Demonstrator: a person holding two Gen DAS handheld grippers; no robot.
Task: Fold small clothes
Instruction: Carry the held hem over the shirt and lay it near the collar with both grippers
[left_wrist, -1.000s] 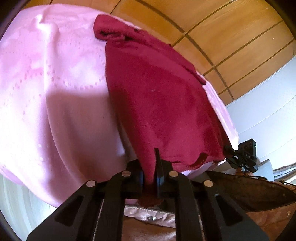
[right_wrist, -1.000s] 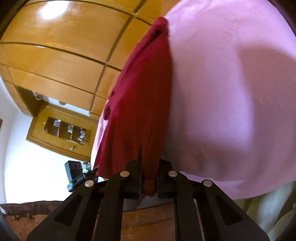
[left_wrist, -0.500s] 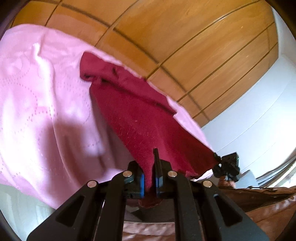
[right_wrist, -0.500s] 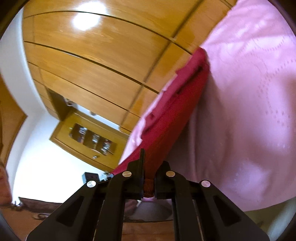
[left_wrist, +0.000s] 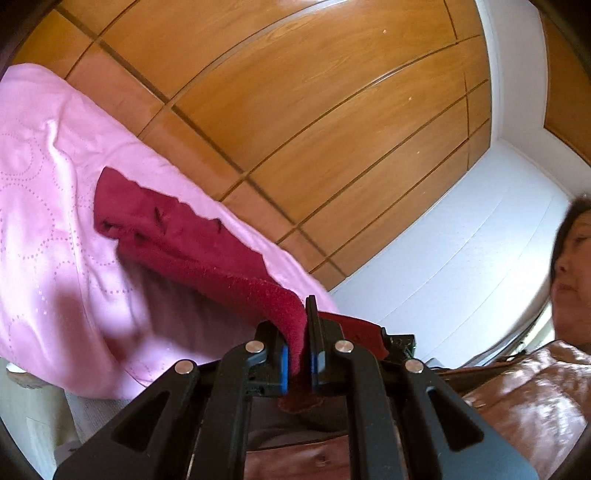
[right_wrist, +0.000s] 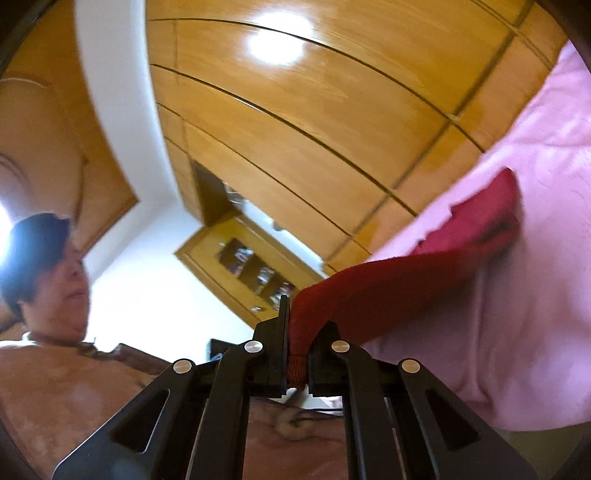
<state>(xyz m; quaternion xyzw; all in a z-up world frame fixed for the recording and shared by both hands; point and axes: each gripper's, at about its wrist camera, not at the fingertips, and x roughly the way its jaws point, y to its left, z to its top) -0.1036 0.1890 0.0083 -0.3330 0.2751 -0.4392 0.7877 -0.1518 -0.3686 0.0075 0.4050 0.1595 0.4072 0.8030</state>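
A dark red knit garment (left_wrist: 192, 254) lies partly on a pink bedspread (left_wrist: 48, 206). Its near edge is lifted off the bed. My left gripper (left_wrist: 297, 332) is shut on one corner of that edge. My right gripper (right_wrist: 297, 343) is shut on the other corner, and the red garment (right_wrist: 399, 280) stretches from it back to the pink bedspread (right_wrist: 535, 258). The far end of the garment rests bunched on the bed. Both views tilt upward.
Wooden wardrobe doors (left_wrist: 314, 110) stand behind the bed. A wooden cabinet with glass shelves (right_wrist: 255, 266) is on the white wall. The person's face and brown top (left_wrist: 535, 387) are close behind the grippers.
Both grippers have lifted and tilted upward with the garment's near edge. The garment has come up off the bed and now looks foreshortened. The wardrobe and the person's face have come into view.
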